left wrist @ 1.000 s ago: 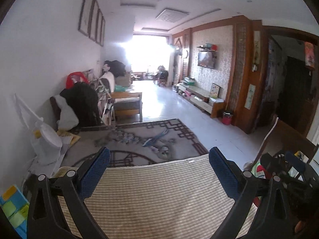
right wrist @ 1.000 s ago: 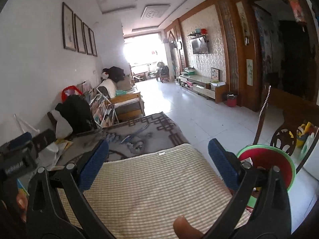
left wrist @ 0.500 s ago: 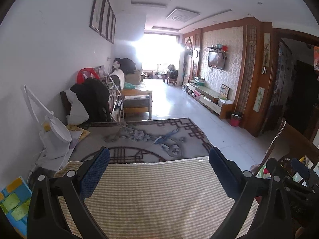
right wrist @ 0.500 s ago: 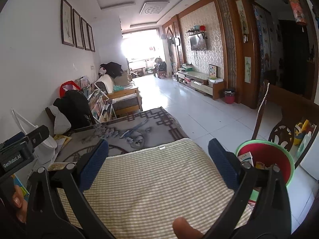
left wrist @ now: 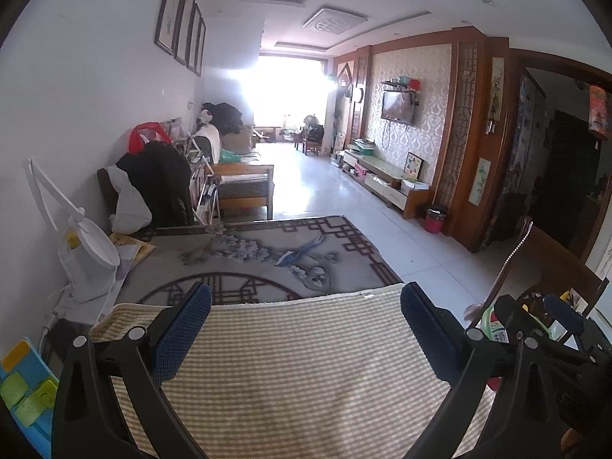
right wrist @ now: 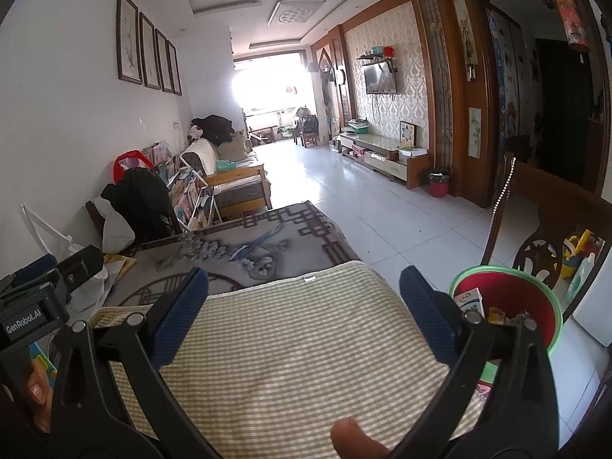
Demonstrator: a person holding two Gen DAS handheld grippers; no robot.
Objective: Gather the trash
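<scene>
Raised slightly, both wide-open, empty grippers, left gripper (left wrist: 306,325) and right gripper (right wrist: 304,306), hover over the checked cloth (right wrist: 290,344) beside the bin (right wrist: 535,306).

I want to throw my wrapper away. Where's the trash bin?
In the right wrist view, the red trash bin with a green rim stands on the floor at the right, beside the striped cloth and before a wooden chair.

Red bin with green rim (right wrist: 531,272) stands upright on floor beside checked-cloth tabletop edge; holds white-green carton (right wrist: 468,302), leaning, plus small scraps.
</scene>
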